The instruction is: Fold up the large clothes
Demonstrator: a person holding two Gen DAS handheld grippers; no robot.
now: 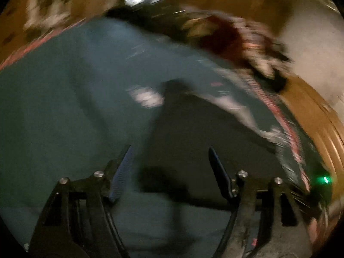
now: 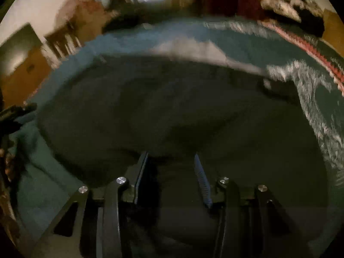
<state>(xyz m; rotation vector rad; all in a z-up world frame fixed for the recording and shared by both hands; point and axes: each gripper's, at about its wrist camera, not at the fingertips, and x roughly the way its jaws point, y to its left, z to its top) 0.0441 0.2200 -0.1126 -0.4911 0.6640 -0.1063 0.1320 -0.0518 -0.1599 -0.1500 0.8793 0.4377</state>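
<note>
- Right wrist view, blurred: a teal blanket (image 2: 53, 185) with a pale swirling pattern and a red trim (image 2: 305, 43) covers the bed and fills most of the frame.
- On the blanket lies the dark garment (image 2: 150, 107), a big dull grey-black cloth spread across the middle; its far edge curves just short of the blanket's far side, and its near part runs under the claw.
- A pale patch of cloth (image 2: 193, 49) sits on the blanket just past the garment's far edge; what it is cannot be told.
- Beyond the blanket, at its far left, stands a brown wooden piece of furniture (image 2: 62, 38), too smeared to name.
- The right claw (image 2: 172, 157) hangs over the garment's near part with its two fingers apart and nothing pinched between them; whether the tips touch the cloth cannot be told.
- Left wrist view, also blurred: the blanket (image 1: 53, 107) fills the left and middle, with the garment (image 1: 204, 129) lying on its right half.
- The left claw (image 1: 169, 148) stands wide apart over the garment's left edge, its blue ribbed pads (image 1: 122, 172) holding nothing.
- A small green light (image 1: 325, 180) glows at the blanket's right edge.
</note>
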